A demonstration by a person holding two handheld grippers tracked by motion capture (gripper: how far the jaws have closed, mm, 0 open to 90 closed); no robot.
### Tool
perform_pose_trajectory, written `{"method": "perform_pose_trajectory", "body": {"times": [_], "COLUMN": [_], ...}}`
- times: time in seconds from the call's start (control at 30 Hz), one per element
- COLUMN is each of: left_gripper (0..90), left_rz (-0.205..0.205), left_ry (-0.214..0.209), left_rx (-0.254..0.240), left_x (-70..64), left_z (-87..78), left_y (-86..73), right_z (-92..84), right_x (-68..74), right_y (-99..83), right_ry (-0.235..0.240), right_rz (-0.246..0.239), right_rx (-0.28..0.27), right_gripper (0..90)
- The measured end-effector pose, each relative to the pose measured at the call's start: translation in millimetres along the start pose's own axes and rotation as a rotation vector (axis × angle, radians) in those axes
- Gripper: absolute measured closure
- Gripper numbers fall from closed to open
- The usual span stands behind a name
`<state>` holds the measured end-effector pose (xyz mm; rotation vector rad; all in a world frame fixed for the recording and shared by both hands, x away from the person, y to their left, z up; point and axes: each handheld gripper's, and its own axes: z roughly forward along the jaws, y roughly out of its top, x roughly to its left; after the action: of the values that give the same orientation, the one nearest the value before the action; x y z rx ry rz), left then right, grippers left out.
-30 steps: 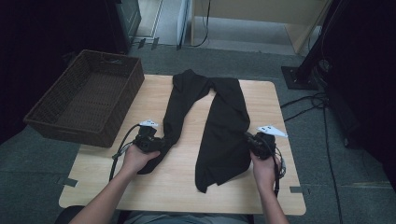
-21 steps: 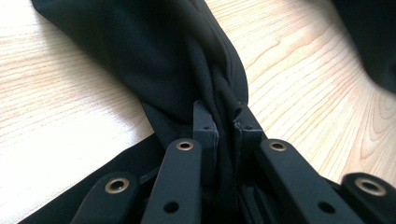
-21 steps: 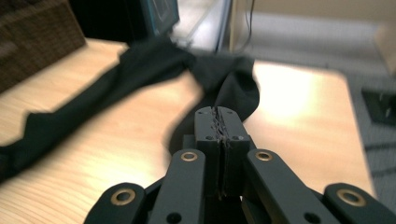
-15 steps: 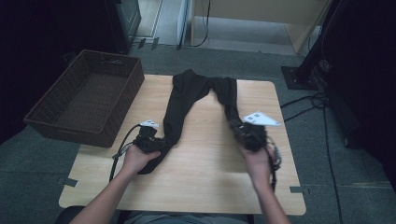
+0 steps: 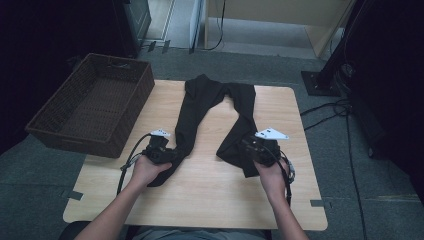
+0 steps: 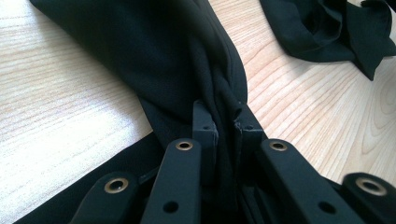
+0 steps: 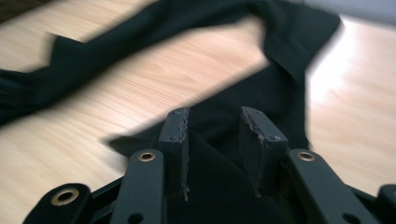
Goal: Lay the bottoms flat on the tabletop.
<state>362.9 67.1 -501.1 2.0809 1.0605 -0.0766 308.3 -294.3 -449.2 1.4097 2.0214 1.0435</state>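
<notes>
While the wooden table bears the black trousers spread in an arch, no writing shows; your left gripper pinches one leg's end; your right gripper has just been opening, pads apart above cloth.

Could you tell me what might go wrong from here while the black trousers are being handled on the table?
The right claw has just been opening, with fabric lying loose between its jaws, so that leg may slump unevenly. The left claw pinches a bunched fold of the black trousers; pulling could drag the garment askew across the table or crease it.
</notes>
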Motion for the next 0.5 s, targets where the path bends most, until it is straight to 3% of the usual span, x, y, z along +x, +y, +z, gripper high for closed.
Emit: {"method": "perform_pose_trajectory", "body": {"times": [0.03, 0.07, 0.1, 0.2, 0.37, 0.5], "left_gripper": [82.6, 82.6, 82.5, 82.5, 82.5, 82.5], "left_rz": [0.001, 0.001, 0.003, 0.001, 0.004, 0.005], "left_ry": [0.001, 0.001, 0.001, 0.0, 0.002, 0.003], "left_rx": [0.002, 0.002, 0.003, 0.003, 0.003, 0.004], "left_x": [0.3, 0.3, 0.4, 0.5, 0.5, 1.0], "left_z": [0.5, 0.5, 0.7, 1.2, 0.8, 1.1], "left_y": [-0.1, -0.1, -0.1, -0.2, -0.1, -0.5], "right_z": [9.2, 9.2, 19.1, 27.9, 47.6, 53.4], "right_x": [-11.8, -11.8, -18.9, -20.0, -11.3, -2.0], "right_y": [-12.2, -12.2, -24.1, -32.9, -39.4, -42.1], "right_ry": [-0.004, -0.004, 0.004, 0.01, -0.011, -0.045], "right_rz": [0.05, 0.05, 0.09, 0.116, 0.097, 0.038], "right_rx": [0.023, 0.023, 0.048, 0.068, 0.105, 0.116], "right_gripper": [57.7, 57.7, 49.2, 45.5, 45.2, 50.0]}}
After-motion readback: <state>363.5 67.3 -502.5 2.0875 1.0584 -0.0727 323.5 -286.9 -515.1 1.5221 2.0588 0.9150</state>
